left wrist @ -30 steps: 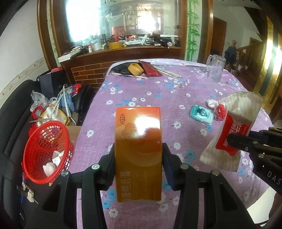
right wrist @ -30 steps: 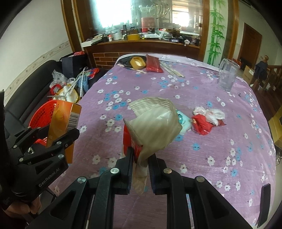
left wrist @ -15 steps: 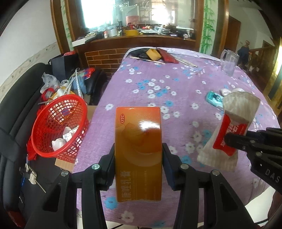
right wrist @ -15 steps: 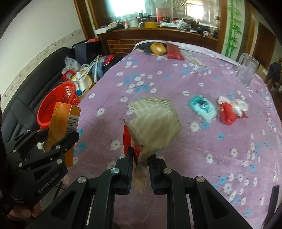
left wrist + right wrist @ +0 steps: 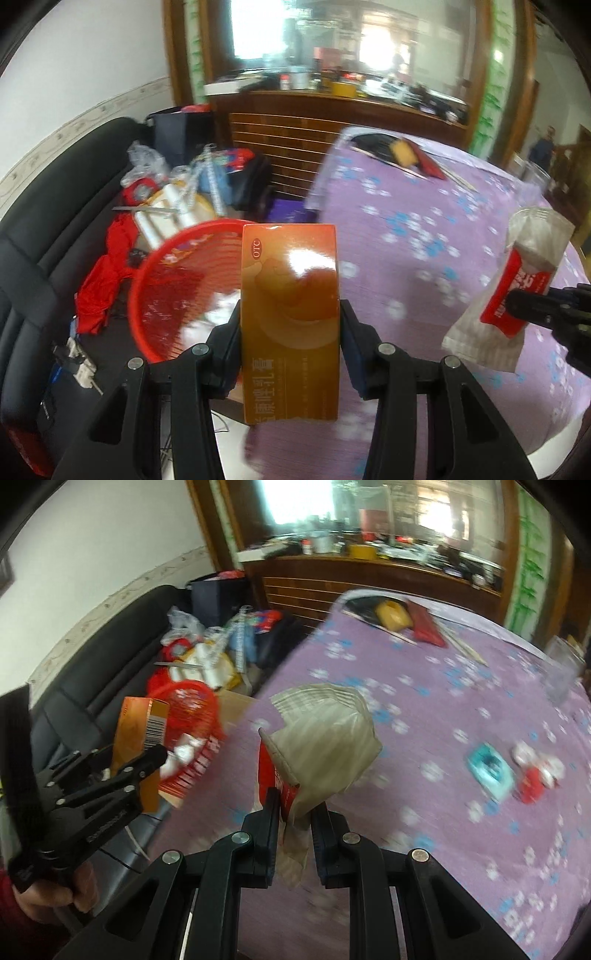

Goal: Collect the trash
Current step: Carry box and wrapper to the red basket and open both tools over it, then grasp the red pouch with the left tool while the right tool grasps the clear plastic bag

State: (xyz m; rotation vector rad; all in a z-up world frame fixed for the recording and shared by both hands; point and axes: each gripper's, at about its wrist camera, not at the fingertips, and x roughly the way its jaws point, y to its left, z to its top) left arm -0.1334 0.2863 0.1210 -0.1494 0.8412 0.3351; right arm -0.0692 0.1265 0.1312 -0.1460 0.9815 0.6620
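Note:
My left gripper (image 5: pixel 290 332) is shut on an upright orange carton (image 5: pixel 290 317). The carton hangs at the table's left edge, partly in front of the red mesh basket (image 5: pixel 173 291) on the black sofa. In the right wrist view the same carton (image 5: pixel 138 731) shows at the left, next to the basket (image 5: pixel 192 716). My right gripper (image 5: pixel 293 808) is shut on a crumpled beige and red wrapper (image 5: pixel 325 749), held over the purple flowered tablecloth (image 5: pixel 443 709). The wrapper (image 5: pixel 513 299) also shows at the right of the left wrist view.
A teal packet (image 5: pixel 489 768) and a red and white scrap (image 5: pixel 537 771) lie on the cloth at the right. A yellow tape roll (image 5: pixel 393 614) and a red pouch (image 5: pixel 424 627) lie at the far end. A clear jug (image 5: pixel 561 672) stands at the right edge. Clutter fills the sofa (image 5: pixel 55 229).
Both grippers have swung left with their loads. The red basket has come from the far left to just behind the carton. The teal packet has dropped out of the left wrist view.

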